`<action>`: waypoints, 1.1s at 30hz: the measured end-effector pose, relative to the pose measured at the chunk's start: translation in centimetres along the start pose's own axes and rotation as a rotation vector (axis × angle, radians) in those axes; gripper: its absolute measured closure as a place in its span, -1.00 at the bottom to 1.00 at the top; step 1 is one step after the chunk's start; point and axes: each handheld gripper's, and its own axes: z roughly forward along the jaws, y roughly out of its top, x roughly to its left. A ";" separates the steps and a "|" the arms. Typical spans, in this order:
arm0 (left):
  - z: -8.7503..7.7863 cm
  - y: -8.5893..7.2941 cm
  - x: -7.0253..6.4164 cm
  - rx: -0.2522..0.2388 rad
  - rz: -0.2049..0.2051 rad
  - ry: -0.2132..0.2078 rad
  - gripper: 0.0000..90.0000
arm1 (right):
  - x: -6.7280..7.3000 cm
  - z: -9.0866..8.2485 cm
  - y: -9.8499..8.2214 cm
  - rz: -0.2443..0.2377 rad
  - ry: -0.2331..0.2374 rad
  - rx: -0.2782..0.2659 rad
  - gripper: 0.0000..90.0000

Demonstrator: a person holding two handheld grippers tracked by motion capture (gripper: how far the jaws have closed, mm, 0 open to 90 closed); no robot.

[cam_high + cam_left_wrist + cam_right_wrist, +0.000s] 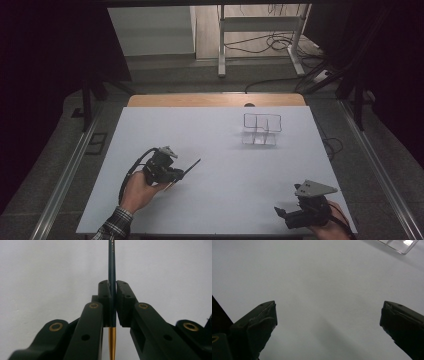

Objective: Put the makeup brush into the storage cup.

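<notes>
My left gripper [179, 174] hangs over the left half of the white table [215, 150], shut on a thin dark pen [192, 167] that points up and to the right. In the left gripper view the pen [112, 270] runs straight up between the closed pads, and its gold end [112, 342] sticks out below them. My right gripper [280, 214] rests near the table's front right corner. Its jaws stand wide apart in the right gripper view [328, 315], with bare table between them.
A clear plastic organiser with compartments [261, 129] stands at the back right of the table, and a corner of the organiser [399, 245] shows in the right gripper view. A wooden strip [215, 100] runs along the table's far edge. Cables and a metal frame lie on the floor beyond.
</notes>
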 end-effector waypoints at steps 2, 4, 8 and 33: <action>-0.1 -0.2 -0.2 -0.012 0.005 -0.006 0.85 | 0.0 0.0 0.0 -0.001 0.000 0.002 -0.97; -0.1 -0.4 -0.5 -0.022 0.009 -0.008 0.85 | 0.0 0.0 0.0 -0.001 0.000 0.005 -0.97; -0.2 -0.6 -0.8 -0.030 0.017 -0.007 0.85 | 0.0 0.1 0.0 -0.002 0.004 0.006 -0.98; -0.2 -2.5 -3.6 -0.065 0.026 -0.047 0.85 | 0.5 0.0 0.3 -0.039 0.041 -0.005 -0.97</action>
